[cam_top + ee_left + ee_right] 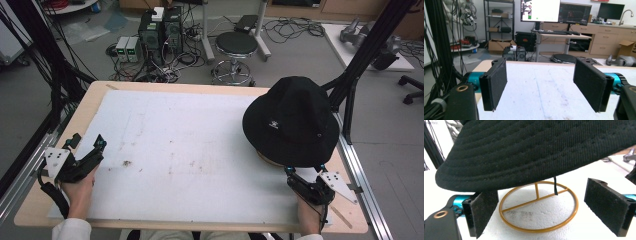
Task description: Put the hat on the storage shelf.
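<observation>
At the far right corner of the mat (190, 130): a black hat (292, 120), up on a gold stand (539, 228). Sits a bit crooked there, with the brim low on one side and high on the other.

At the near right edge of the mat: the right gripper (544, 202), wide open, with nothing in it. Aims right at the hat. One jaw is tucked just under the low part of the brim. The other is out in the open, beside the stand's ring. Touching the brim or not? Too hard to tell.

At the near left edge of the mat: the left gripper (544, 82), wide open too and holding nothing. Points out over bare mat, well apart from the hat.

Looks like the start of a grab at the hat. To do it well:
- Pinch the brim only, not the gold wire.
- Get one jaw over the brim and one under it, then close softly.
- Lift straight up, so the stand does not tip.
- Watch the little black strap (554, 186) that hangs down inside the ring; might snag on the wire.
- Bring the left gripper across if the floppy brim sags.

Inside the hat: only the top of the stand. Inside the ring: two thin cross bars, the strap, and mat below.
</observation>
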A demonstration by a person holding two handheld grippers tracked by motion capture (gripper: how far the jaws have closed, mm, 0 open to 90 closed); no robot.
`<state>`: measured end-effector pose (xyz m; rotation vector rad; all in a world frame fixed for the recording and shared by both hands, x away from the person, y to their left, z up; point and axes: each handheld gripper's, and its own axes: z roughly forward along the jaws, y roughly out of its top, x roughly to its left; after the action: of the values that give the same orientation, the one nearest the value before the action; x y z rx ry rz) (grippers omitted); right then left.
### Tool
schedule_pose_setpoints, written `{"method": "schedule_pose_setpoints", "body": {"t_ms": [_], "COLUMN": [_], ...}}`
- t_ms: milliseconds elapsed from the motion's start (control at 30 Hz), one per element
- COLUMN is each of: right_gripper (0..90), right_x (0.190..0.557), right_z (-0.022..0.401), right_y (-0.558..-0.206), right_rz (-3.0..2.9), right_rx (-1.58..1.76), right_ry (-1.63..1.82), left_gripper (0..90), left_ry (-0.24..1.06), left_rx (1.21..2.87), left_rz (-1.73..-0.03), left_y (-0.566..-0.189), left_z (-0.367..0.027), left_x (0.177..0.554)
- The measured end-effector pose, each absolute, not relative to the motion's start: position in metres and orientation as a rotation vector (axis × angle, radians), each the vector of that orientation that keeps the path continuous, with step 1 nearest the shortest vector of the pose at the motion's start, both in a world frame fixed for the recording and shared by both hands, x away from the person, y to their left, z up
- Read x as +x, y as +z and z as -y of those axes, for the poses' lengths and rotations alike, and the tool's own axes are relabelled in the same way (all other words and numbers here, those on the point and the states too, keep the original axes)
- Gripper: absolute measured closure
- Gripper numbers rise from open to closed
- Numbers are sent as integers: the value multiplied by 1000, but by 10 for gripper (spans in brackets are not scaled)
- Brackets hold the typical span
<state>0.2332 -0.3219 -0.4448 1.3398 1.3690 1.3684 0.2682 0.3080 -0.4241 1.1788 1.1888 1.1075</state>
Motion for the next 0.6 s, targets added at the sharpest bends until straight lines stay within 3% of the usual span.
{"method": "schedule_pose_setpoints", "body": {"t_ms": [600], "right_gripper": [113], "right_x": [233], "right_z": [321], "right_y": [-445], "right_rz": [-1382], "right_rx": [1323], "right_ry": [1357], "left_gripper": [274], "left_ry": [1081], "left_rx": [1171], "left_rz": [-1200], "left_y": [-431], "left_z": [-314], "left_x": [265]}}
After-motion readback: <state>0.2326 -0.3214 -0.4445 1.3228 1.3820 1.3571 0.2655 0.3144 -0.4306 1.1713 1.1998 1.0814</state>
